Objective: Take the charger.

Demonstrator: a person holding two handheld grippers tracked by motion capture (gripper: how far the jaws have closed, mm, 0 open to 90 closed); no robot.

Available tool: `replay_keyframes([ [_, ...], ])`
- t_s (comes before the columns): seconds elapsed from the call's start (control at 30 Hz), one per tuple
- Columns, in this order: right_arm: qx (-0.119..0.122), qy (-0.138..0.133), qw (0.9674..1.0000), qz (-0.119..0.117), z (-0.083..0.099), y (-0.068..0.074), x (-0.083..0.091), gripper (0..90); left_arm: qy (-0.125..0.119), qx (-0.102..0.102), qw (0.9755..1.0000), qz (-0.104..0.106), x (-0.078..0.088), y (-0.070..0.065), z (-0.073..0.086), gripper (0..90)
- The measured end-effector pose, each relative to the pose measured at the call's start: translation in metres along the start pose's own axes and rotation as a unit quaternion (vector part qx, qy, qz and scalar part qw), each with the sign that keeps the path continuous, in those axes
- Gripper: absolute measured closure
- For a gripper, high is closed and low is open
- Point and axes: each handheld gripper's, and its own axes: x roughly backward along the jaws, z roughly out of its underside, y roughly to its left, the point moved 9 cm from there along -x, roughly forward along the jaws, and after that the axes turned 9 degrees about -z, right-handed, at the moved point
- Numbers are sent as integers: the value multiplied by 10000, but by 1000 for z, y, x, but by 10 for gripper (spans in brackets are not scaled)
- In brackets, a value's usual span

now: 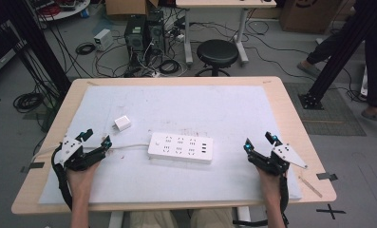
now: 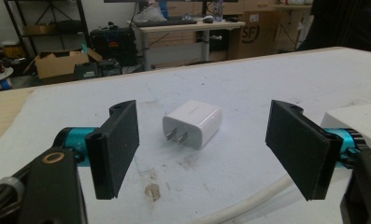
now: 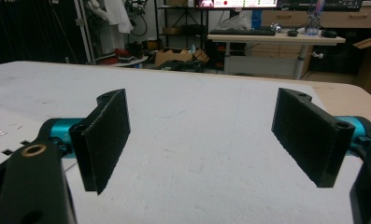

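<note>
Charger (image 1: 122, 123), a small white plug-in cube, lies on the white mat (image 1: 176, 102) of the table (image 1: 290, 118) in the high view, just beyond the left tongs (image 1: 97, 138) and near the white power strip (image 1: 180, 147) at centre. The right tongs (image 1: 259, 142) rest well apart at the mat's right side. Both gape wide and hold nothing.

Left gripper view: the charger (image 2: 192, 123) sits ahead between the spread jaws, prongs toward the camera, untouched; the strip's cable (image 2: 248, 205) runs below.

Right gripper view: wide jaws frame bare mat (image 3: 197, 140), the power strip (image 3: 1, 135) at left.

Wide-open left claw (image 2: 206, 151) low over the white mat (image 2: 248, 88), white charger (image 2: 192, 123) lying ahead between its jaws.
</note>
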Motion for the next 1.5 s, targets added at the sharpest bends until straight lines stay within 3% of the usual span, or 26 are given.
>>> replay_keyframes([
  [0.27,-20,31,10000,-3,0,1,0,196,32,-32,10000,17,-1,-1,0,246],
  [0.57,31,7,10000,-16,0,2,0,196,197,-339,9992,67,-5,-7,2,245],
  [0.77,127,18,9999,-63,0,3,-1,196,123,-203,9997,77,-3,-5,1,245],
  [1.2,176,69,9998,-83,1,4,-2,196,203,-163,9997,42,-5,-3,2,245],
  [1.37,197,77,9998,-68,0,4,-2,197,263,-304,9989,260,-2,-3,-17,244],
  [1.5,181,110,9997,-88,1,5,-2,197,441,-536,9966,452,-3,-1,-29,239],
])
